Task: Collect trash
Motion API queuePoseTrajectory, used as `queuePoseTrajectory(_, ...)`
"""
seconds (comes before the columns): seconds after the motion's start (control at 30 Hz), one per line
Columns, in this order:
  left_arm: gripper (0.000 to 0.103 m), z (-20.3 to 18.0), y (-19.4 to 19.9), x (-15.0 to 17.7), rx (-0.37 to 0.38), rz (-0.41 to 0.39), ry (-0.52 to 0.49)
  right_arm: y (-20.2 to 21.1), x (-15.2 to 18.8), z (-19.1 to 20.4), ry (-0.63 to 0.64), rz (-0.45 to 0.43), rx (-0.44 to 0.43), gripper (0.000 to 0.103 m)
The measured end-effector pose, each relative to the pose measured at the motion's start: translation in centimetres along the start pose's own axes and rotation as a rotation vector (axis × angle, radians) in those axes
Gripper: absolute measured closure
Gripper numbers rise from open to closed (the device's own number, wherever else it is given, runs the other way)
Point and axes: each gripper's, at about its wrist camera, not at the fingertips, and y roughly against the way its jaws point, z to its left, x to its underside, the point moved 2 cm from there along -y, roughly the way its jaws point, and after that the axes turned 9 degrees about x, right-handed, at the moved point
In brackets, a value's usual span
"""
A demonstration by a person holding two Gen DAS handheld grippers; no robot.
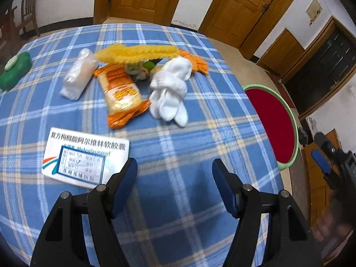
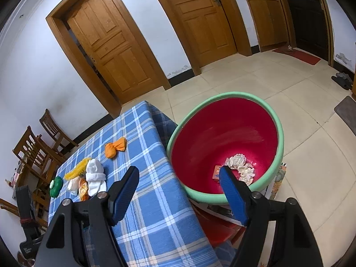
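My left gripper (image 1: 174,166) is open and empty above the blue plaid table (image 1: 178,146), just right of a white medicine box (image 1: 85,155). Beyond it lie an orange snack wrapper (image 1: 121,93), a clear plastic bag (image 1: 79,73), white socks (image 1: 171,89), a yellow fuzzy strip (image 1: 135,53) and an orange crumpled wrapper (image 1: 198,63). My right gripper (image 2: 179,171) is open and empty, over the table edge beside the red basin (image 2: 224,138) with a green rim. Crumpled tissues (image 2: 241,166) and a small orange box (image 2: 217,172) lie in the basin.
A green wet-wipes pack (image 1: 14,70) sits at the table's far left. The basin (image 1: 273,120) stands off the table's right edge on a red stool (image 2: 220,229). Wooden chairs (image 2: 37,151) stand behind the table, wooden doors (image 2: 115,44) along the wall.
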Motion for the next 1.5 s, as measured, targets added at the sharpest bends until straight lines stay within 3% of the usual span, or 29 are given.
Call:
queuePoseTrajectory(0.3, 0.034, 1.2, 1.6, 2.0, 0.019, 0.025, 0.005, 0.3, 0.3, 1.0, 0.022, -0.001, -0.016, 0.026)
queuePoseTrajectory(0.8, 0.034, 6.5, 4.4, 2.7, -0.092, -0.023, 0.098, 0.3, 0.7, 1.9, 0.041, 0.009, -0.031, 0.026)
queuePoseTrajectory(1.23, 0.034, 8.5, 5.1, 0.5, -0.262, -0.113, 0.097, -1.2, 1.7, 2.8, 0.068, 0.060, -0.038, 0.026)
queuePoseTrajectory(1.5, 0.034, 9.6, 3.5, -1.0, -0.258, -0.119, 0.108, -2.6, 2.8, 4.5, 0.110, 0.107, -0.028, 0.026)
